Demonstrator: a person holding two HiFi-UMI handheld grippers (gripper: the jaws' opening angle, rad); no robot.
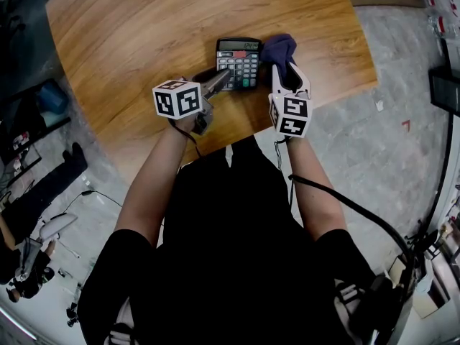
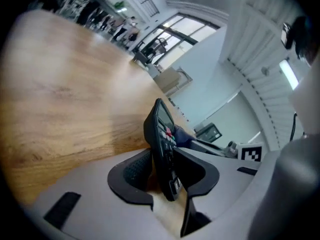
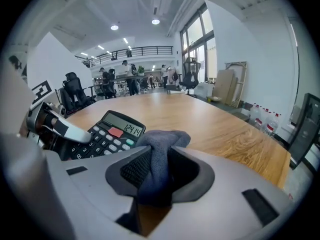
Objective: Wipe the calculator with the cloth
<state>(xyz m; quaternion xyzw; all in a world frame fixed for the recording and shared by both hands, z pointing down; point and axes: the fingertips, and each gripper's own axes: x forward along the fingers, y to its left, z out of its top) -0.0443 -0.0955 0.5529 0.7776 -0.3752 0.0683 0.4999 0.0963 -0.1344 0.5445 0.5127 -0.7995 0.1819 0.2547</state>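
Table [image 1: 129, 42]: calc [image 1: 238, 62] btwn left gripper [image 1: 221, 79] jaws.

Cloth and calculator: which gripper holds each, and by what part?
The right gripper is shut on the cloth, pinching a bunched fold. The calculator sits edge-first between the jaws of the left gripper, a gap beside one pad: not clamped.

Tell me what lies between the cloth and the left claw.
The calculator: in the head view the cloth sits at its right edge and the left claw straddles its left edge.
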